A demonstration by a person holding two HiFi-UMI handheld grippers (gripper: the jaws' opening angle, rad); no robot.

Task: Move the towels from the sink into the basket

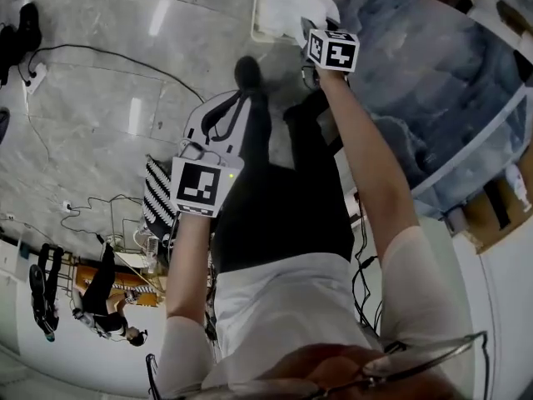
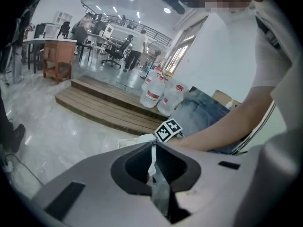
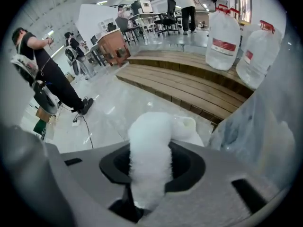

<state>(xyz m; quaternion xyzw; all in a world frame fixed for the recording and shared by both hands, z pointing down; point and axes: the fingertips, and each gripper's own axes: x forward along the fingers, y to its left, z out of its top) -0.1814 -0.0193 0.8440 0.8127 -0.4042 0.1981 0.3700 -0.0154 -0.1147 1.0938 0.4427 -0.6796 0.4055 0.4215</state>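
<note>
One white towel [image 3: 147, 126] was clamped in the right tongs [image 3: 149, 150], over the basket [image 1: 258, 17], which already held white cloth. The left tongs [image 2: 152, 148] were pressed together, empty. Releasing it remained, I judged; the sink was out of view.

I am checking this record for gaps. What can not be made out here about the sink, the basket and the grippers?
Sink: no view shows it recognisably.
Basket: the head view's top edge cuts it off; in the right gripper view the towel hides most of it.
Left gripper: jaws together, but the thin pale strip at their seam is too small to name.
</note>
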